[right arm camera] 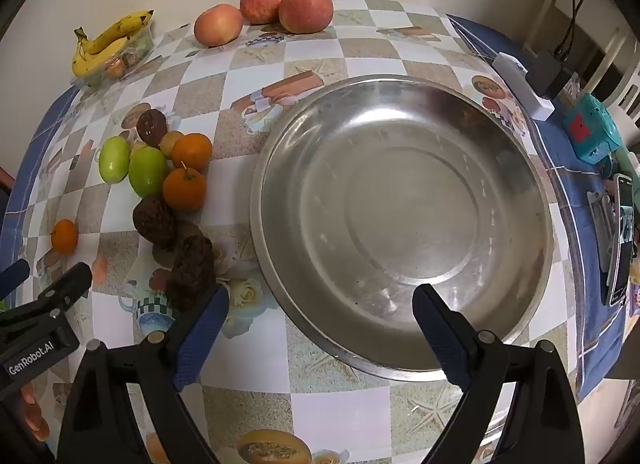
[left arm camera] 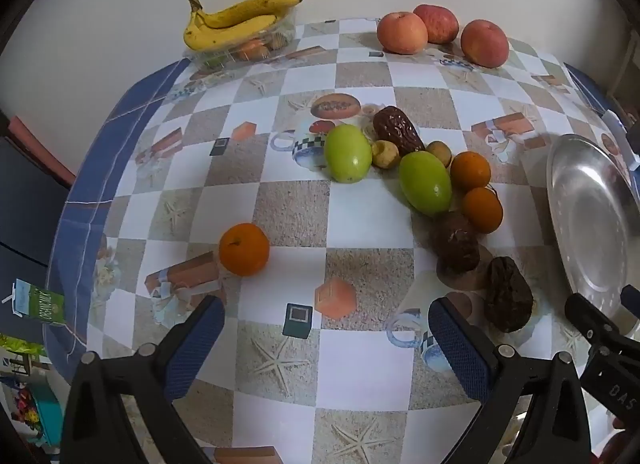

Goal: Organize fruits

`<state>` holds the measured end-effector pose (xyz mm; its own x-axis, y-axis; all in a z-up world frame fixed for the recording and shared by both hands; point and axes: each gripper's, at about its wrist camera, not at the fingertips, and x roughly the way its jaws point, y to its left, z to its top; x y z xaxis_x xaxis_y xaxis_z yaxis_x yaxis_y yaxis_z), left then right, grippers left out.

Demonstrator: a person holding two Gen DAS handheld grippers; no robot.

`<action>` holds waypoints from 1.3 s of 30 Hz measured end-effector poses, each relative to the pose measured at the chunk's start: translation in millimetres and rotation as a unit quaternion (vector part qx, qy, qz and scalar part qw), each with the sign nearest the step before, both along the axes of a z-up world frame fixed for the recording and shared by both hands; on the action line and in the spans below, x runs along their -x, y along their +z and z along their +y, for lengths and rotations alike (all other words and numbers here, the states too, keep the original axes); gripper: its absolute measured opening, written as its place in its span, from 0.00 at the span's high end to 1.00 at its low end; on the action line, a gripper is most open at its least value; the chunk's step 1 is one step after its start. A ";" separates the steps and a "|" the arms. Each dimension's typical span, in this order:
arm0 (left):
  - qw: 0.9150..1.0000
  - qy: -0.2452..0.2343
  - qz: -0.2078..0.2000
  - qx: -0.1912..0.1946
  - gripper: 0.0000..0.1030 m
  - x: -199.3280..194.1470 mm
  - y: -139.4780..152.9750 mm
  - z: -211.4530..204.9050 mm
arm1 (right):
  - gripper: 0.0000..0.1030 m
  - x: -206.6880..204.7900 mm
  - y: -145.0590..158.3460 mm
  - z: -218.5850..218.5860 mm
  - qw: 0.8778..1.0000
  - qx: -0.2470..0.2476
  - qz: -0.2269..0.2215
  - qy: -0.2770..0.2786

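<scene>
At the bottom of the left wrist view I see my left gripper with its jaws spread wide and nothing between them, over bare checkered tablecloth. A lone orange lies up and left of it, apart from the rest. The main heap sits right of centre: two green fruits, two more oranges and dark brown wrinkled fruits, the nearest one just beside my right-hand finger. Bananas rest on a clear tray at upper left, three apples at the top, and the steel bowl at the right edge.

In the right wrist view my right gripper is also open and empty, hanging over the bowl's near rim. A brown fruit touches the left finger's outer side; the heap lies at the left.
</scene>
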<state>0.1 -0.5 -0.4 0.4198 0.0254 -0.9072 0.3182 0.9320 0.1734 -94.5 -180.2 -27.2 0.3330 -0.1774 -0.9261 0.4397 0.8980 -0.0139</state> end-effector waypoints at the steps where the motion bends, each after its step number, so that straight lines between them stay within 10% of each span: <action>1: 1.000 0.003 -0.001 -0.002 0.00 0.3 0.1 -0.5 | 0.09 0.0 -1.0 0.2 1.000 -0.001 0.001 -0.001; 10: 0.997 0.006 0.048 0.053 0.00 -3.5 -7.5 4.8 | 0.09 -3.2 5.6 -0.1 1.000 -0.009 -0.002 0.001; 39: 0.996 0.015 0.071 0.056 0.00 -7.3 -13.6 7.2 | 0.09 -1.2 4.4 -0.2 1.000 -0.010 -0.007 0.003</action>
<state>7.4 6.7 -14.0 0.2877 -0.0690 -0.9552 0.3045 0.9523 0.0229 -93.3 -180.3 -22.7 0.3471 -0.1572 -0.9246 0.4343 0.9007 0.0099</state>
